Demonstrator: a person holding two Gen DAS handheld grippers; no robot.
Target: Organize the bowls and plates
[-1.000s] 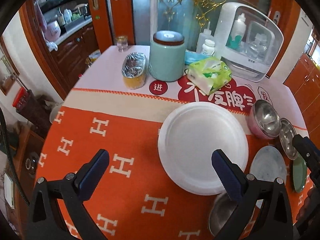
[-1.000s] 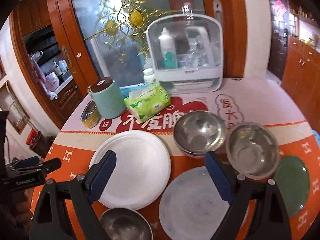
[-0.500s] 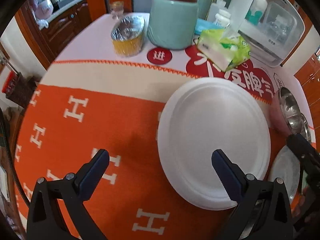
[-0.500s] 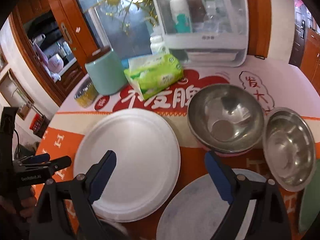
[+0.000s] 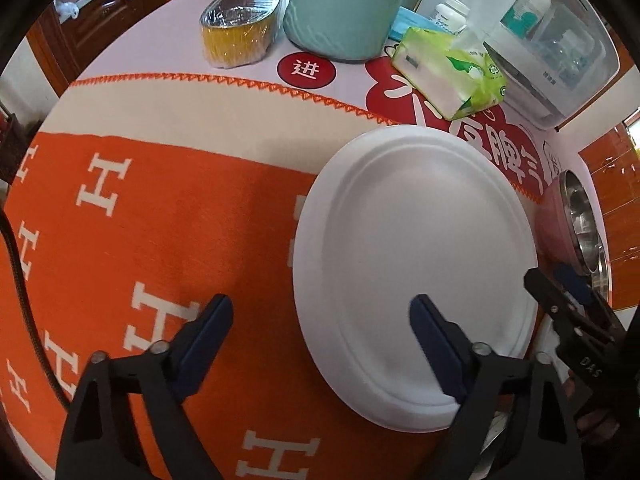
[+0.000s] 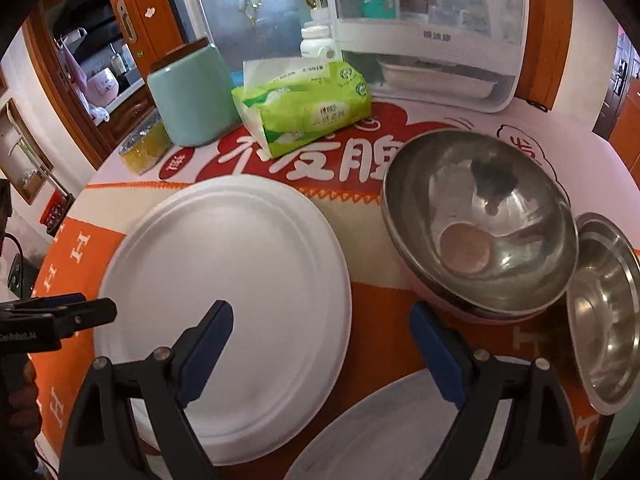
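A large white plate (image 5: 412,264) lies on the orange cloth; it also shows in the right wrist view (image 6: 228,304). My left gripper (image 5: 320,324) is open and empty, low over the plate's left rim, one finger on each side of it. My right gripper (image 6: 320,328) is open and empty, straddling the plate's right rim. A large steel bowl (image 6: 480,220) sits in a pink bowl (image 5: 554,224) to the right. A smaller steel bowl (image 6: 604,332) lies at the far right. A grey plate (image 6: 384,432) lies under the right gripper.
At the back stand a teal canister (image 5: 344,8), a green tissue pack (image 6: 304,104), a foil-covered yellow container (image 5: 236,28), a white bottle (image 6: 318,42) and a clear-lidded white appliance (image 6: 428,28). The left gripper (image 6: 56,318) shows at the left edge of the right wrist view.
Both grippers have moved forward and down toward the white plate, which now looks larger in both views. Both stay open.
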